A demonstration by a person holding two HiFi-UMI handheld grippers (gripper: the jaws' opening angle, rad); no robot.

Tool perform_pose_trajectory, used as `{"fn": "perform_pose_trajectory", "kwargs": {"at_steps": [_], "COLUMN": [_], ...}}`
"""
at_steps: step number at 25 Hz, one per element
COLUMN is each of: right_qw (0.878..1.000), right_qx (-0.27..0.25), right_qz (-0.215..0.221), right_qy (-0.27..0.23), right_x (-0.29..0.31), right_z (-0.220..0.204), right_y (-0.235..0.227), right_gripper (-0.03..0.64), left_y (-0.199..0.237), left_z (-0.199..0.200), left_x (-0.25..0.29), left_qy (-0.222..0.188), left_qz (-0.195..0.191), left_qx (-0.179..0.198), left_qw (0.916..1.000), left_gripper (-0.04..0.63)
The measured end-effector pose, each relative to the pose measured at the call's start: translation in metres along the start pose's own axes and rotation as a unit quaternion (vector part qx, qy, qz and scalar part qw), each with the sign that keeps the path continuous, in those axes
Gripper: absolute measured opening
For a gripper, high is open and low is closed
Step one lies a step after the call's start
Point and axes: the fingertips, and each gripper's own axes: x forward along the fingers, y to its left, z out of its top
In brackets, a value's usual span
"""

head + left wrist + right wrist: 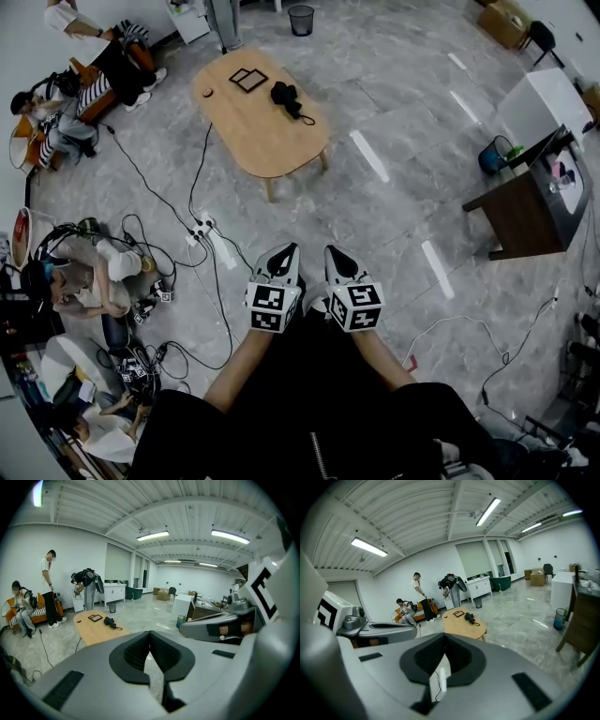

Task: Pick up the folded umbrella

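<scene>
Since a wide stretch of floor (pixel 403 216) lies between the person and the bench (pixel 253 141), an approach is judged to be in hand; nothing is yet within reach.

- Both grippers are held low, side by side, aimed at the bench.
- On the left gripper (pixel 284 251) the fingers (pixel 133 653) are clenched tip to tip, with nothing between them.
- On the right gripper (pixel 335 253) the fingers (pixel 426 656) are likewise clenched and empty. This is probably a carrying posture, to be released only at the bench.
- The folded umbrella (pixel 285 95) lies flat on the bench's far half, near a dark frame (pixel 248 80) but apart from it.
- Its long axis is laid diagonally across the top, upper left to lower right in the head view.
- A thin strap loop trails from the nearer end. Which end bears the handle cannot be told.
</scene>
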Motion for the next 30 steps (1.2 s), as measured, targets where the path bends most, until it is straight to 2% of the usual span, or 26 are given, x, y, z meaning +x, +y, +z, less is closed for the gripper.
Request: {"fn": "perform_pose_trajectory", "kwargs": {"at_steps": [14, 30], "right_qw": [1.0, 0.999], "right_qx": [-0.004, -0.03], "right_qz": [-0.018, -0.025], "right_qy": [0.01, 0.014], "right_x": [0.028, 0.105], "right_z": [0.011, 0.056], "right_y": [-0.017, 0.001], "right_gripper": [0.011, 0.011], "left_y": [0.018, 0.092], "left_z": [0.011, 0.052], "left_x": [0.035, 0.078], "left_qy": [-0.002, -0.018], "left_qz": [-0.015, -0.03], "left_qx": [-0.01, -0.012], "left_qw": [0.9998, 0.9993], "left_gripper": [0.015, 0.014]}}
